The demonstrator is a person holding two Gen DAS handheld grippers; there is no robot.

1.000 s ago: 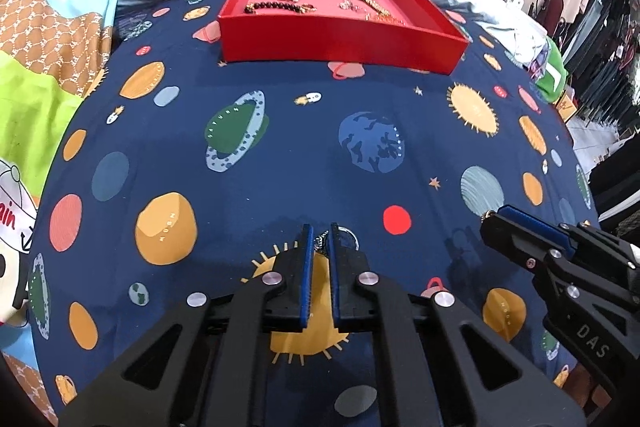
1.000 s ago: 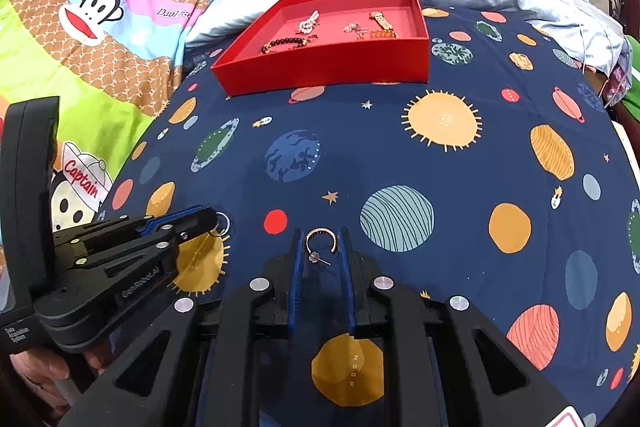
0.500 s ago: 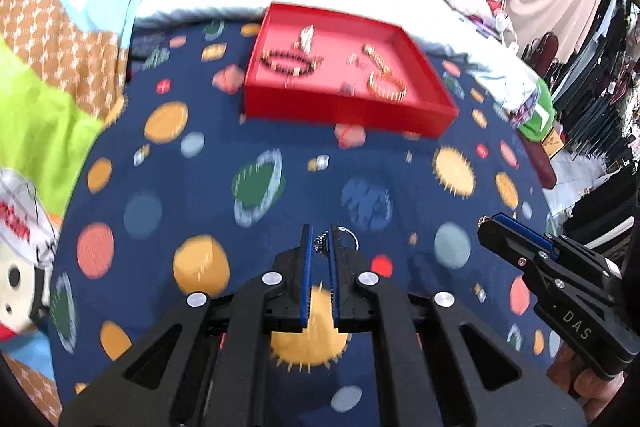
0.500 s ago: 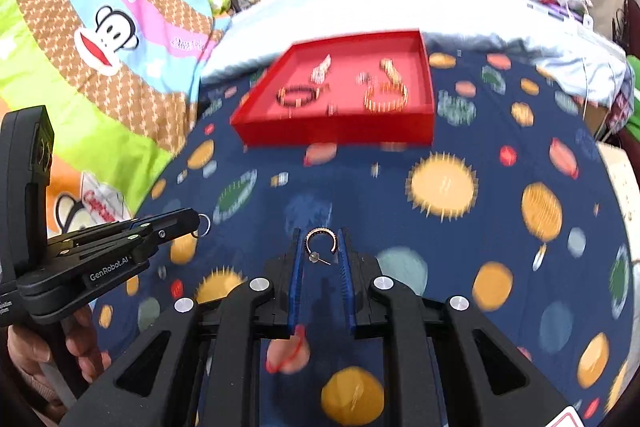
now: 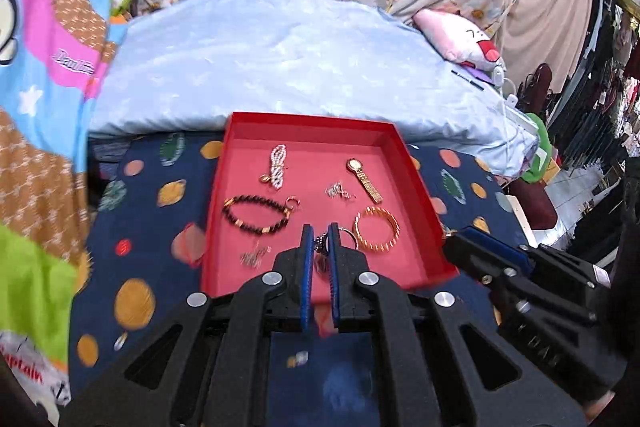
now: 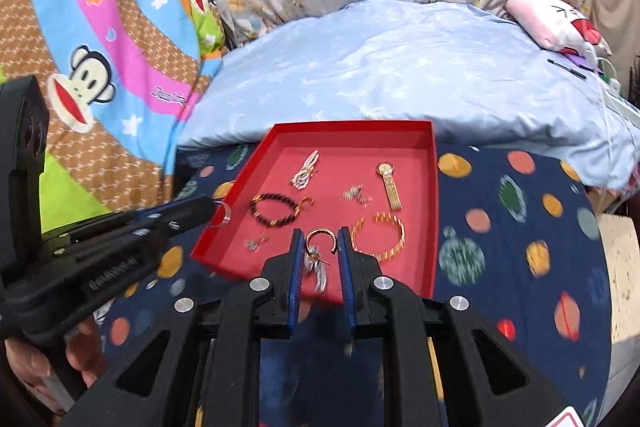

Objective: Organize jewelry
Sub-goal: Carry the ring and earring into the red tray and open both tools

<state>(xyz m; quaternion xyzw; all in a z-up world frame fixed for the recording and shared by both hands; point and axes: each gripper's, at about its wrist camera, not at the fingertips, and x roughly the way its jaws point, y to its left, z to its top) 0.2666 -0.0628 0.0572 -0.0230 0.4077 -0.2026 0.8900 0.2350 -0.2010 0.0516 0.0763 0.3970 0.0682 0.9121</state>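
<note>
A red tray (image 5: 424, 195) lies on a dark blue bedspread (image 6: 520, 227) printed with planets and suns, with a pale blue quilt (image 5: 280, 59) bunched behind it. Both handheld grippers hang above the near edge of the tray, angled downward.

The left gripper (image 5: 319, 239) has its blue-padded jaws pressed nearly together on a small silver ring with a short chain (image 5: 345, 234); the ring pokes out past the right fingertip. In the right wrist view this same ring (image 6: 222, 214) shows at the left gripper's tip, over the tray's left wall.

The right gripper (image 6: 319, 241) stands narrowly parted, its pads clamped on either side of a rose-gold hoop earring (image 6: 320, 238), whose post and a blurred dangle hang down between the fingers.

Inside the tray rest a white pearl piece (image 5: 277, 165) at the back left, a gold watch (image 5: 363, 179) at the back right, a dark beaded bracelet (image 5: 256, 214) on the left, a gold bangle (image 5: 376, 229) on the right, and small silvery earrings (image 5: 338, 190) near the middle. Another small silvery piece (image 5: 255, 254) lies near the front left corner.

A person's fingers (image 6: 30, 363) grip the left gripper's handle at the lower left of the right wrist view.
</note>
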